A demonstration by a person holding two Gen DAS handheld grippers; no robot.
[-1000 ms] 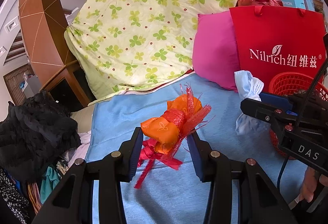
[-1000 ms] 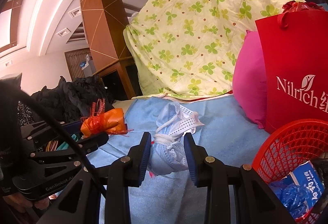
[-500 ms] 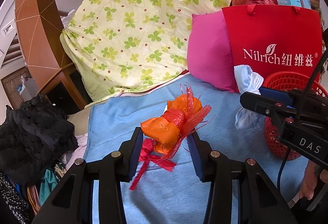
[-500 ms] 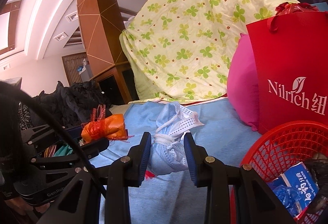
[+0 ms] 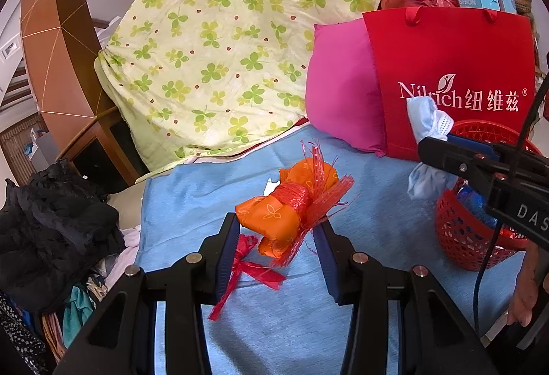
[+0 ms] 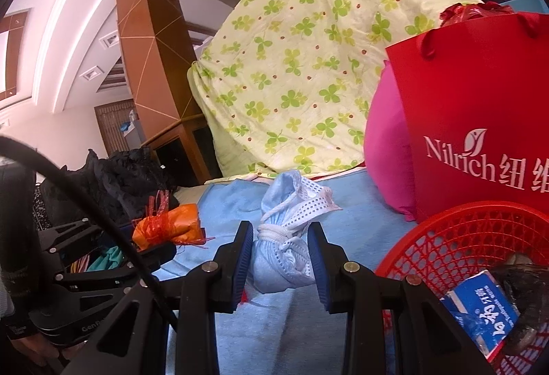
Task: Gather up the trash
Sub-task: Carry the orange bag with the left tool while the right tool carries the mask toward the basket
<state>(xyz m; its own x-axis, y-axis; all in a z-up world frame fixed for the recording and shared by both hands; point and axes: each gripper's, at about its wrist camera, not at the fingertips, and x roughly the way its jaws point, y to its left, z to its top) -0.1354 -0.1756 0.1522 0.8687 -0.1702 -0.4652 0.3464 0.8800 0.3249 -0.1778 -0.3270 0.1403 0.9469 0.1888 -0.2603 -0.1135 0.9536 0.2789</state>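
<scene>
Inventory, placed rel. to the basket (image 6: pixel 456 237):

- Baskets: 1, red mesh, on my blue sheet (image 5: pixel 212 203), in front of the red bag. Inside: 1 blue-white carton (image 6: pixel 487 316), some blue wrapper, 1 dark item I can't make out.
- Grippers: 2. My left gripper (image 5: pixel 276 246) is clamped on the orange bundle (image 5: pixel 284 206), well left of basket, lifted clear of the sheet. My right gripper (image 6: pixel 279 253) is clamped on the blue bundle (image 6: pixel 284 248), just left of basket, next to its rim.
- Trash bundles: 2. Orange: 1, wrapped w/ red mesh ribbon; 1 red strip (image 5: pixel 240 275) trails under it. Blue: 1, masks tied w/ white cord, perforated white layer at top.
- Red bags: 1 (image 6: pixel 480 107), "Nilrich" print, upright, directly behind basket.
- Pink pillows: 1 (image 5: pixel 343 93), behind-left of basket, partly behind the bag.
- Quilts: 1 (image 5: pixel 223 48), yellow w/ green clover, heaped further back-left.
- Dark clothes pile: 1 (image 5: pixel 51 230), far left, off the sheet edge.
- Wood pillars: 1 (image 6: pixel 151 48), far back-left.
</scene>
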